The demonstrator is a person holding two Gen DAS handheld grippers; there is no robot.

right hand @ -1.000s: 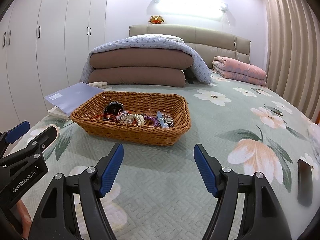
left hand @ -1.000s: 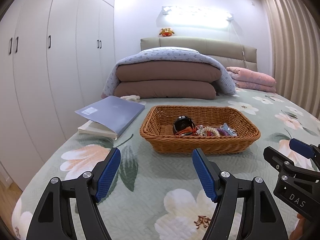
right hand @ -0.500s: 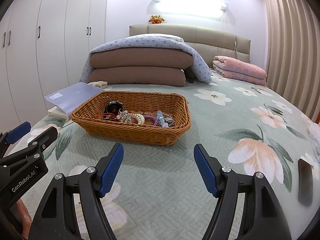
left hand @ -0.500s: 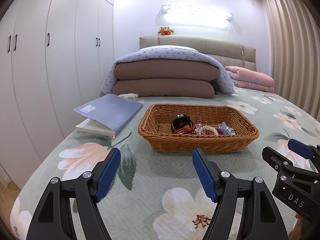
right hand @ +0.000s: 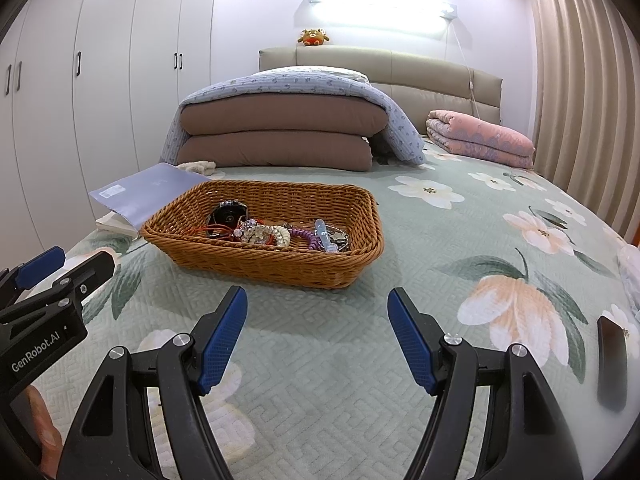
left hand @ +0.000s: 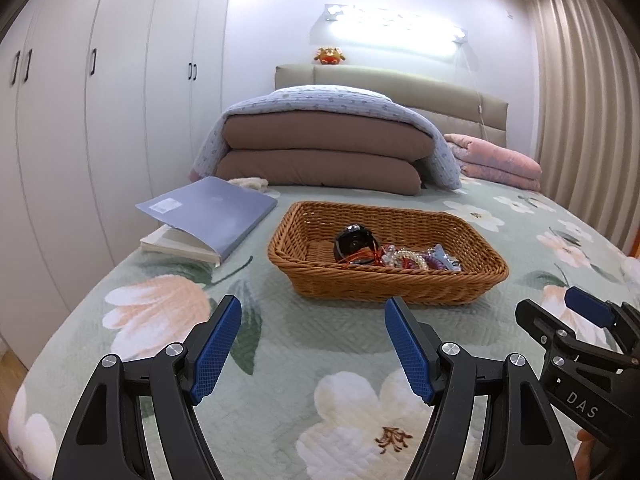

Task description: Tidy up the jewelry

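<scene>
A brown wicker basket [left hand: 304,268] [right hand: 276,268] sits on the flowered bedspread ahead of both grippers. Inside lies a tangle of jewelry [left hand: 404,258] [right hand: 276,234]: a black round watch [left hand: 354,242], red cord, a pearly bracelet, a purple coil and a clear blue piece. My left gripper [left hand: 313,338] hovers open over the bedspread short of the basket, nothing between its blue pads. My right gripper [right hand: 317,334] is also open and empty, near the basket's front right. Each gripper shows at the edge of the other's view.
A grey-blue folder on a book [left hand: 208,216] lies left of the basket. Folded brown quilts [left hand: 320,156] and a pink blanket [right hand: 480,138] are stacked near the headboard. A dark phone [right hand: 612,360] lies at the right. White wardrobes [left hand: 100,100] line the left; curtains hang right.
The left wrist view has tilted slightly, so the basket sits a little lower and further left in it. The right gripper has not moved. Both stay open.
</scene>
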